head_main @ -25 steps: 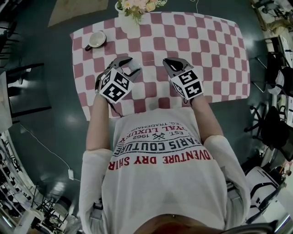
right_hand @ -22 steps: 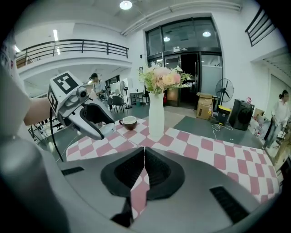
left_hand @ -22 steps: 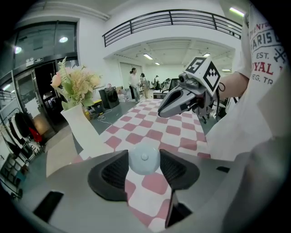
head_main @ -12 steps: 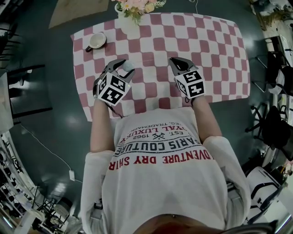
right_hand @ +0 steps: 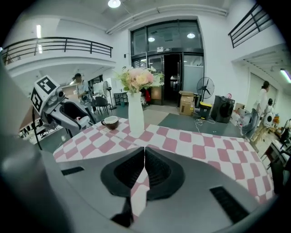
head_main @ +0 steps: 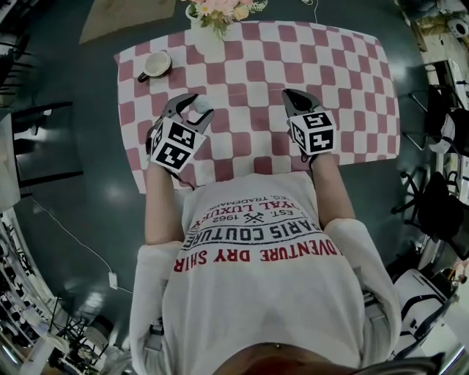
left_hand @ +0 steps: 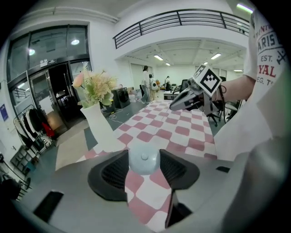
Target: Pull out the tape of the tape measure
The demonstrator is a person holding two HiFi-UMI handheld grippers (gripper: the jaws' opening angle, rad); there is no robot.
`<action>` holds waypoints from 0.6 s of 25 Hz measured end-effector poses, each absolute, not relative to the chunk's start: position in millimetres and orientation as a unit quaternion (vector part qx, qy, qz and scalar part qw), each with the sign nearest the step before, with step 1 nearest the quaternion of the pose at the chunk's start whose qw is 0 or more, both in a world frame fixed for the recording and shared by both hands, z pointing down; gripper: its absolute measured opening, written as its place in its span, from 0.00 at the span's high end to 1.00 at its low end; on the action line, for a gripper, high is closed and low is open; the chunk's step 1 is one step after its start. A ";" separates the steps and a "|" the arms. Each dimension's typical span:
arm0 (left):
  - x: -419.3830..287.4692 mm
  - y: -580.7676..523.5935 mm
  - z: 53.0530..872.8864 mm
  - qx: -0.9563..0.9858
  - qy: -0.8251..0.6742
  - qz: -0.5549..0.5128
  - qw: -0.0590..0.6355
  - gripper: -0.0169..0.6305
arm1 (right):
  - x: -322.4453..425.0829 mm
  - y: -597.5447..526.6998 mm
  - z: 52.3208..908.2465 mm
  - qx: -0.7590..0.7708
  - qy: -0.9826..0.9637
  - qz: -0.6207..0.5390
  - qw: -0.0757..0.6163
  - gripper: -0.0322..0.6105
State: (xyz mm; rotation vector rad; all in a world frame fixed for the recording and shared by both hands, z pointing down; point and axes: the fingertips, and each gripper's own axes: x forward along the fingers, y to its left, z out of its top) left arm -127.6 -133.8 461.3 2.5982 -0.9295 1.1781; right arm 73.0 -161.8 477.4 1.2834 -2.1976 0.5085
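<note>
My left tongs pinch the round pale tape measure between their pads, over the checkered worktop. My right tongs are pressed together, well apart from it.

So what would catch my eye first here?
Probably the pink-and-white checked tablecloth in mid-picture, with a vase of flowers at its far edge and a cup near the far left corner. Then the two grippers with black-and-white marker cubes: the left gripper grips a round pale tape measure in its jaws, the right gripper hangs beside it, jaws shut on nothing.
</note>
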 end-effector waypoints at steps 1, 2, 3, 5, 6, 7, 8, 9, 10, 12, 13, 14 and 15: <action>-132.2 -134.6 462.3 0.862 -0.312 0.393 0.072 0.62 | 77.4 -162.7 477.5 0.479 -0.813 0.190 0.269 0.90; -136.1 -135.5 462.7 0.862 -0.315 0.390 0.076 0.62 | 80.4 -163.5 476.8 0.481 -0.813 0.191 0.267 0.90; -139.7 -136.6 462.5 0.862 -0.318 0.387 0.079 0.62 | 81.6 -164.4 475.7 0.481 -0.814 0.190 0.266 0.90; -146.1 -139.8 461.3 0.859 -0.326 0.387 0.078 0.62 | 80.2 -166.4 473.8 0.481 -0.816 0.185 0.263 0.90; -148.3 -141.3 460.7 0.857 -0.330 0.389 0.077 0.62 | 79.3 -167.1 473.4 0.481 -0.816 0.183 0.263 0.90; -149.8 -142.1 460.2 0.855 -0.333 0.390 0.077 0.62 | 79.4 -167.2 473.3 0.481 -0.816 0.182 0.263 0.90; -150.4 -142.0 459.8 0.856 -0.333 0.388 0.079 0.62 | 80.5 -167.1 473.5 0.482 -0.815 0.181 0.264 0.90; -150.0 -141.3 459.4 0.858 -0.332 0.383 0.084 0.62 | 82.5 -167.0 473.6 0.484 -0.814 0.180 0.265 0.90; -148.6 -140.3 459.0 0.861 -0.330 0.376 0.089 0.62 | 84.9 -167.5 473.2 0.487 -0.813 0.179 0.264 0.90; -145.1 -138.8 459.0 0.866 -0.326 0.367 0.095 0.62 | 90.2 -170.3 470.9 0.499 -0.808 0.171 0.261 0.90; -144.3 -138.4 460.2 0.866 -0.326 0.368 0.095 0.62 | 93.3 -171.9 469.9 0.507 -0.804 0.167 0.260 0.90; -145.0 -138.0 462.4 0.863 -0.327 0.373 0.093 0.62 | 97.8 -173.4 469.7 0.517 -0.799 0.165 0.259 0.90; -148.0 -137.8 465.3 0.858 -0.331 0.382 0.090 0.62 | 103.7 -174.6 470.2 0.527 -0.792 0.166 0.259 0.90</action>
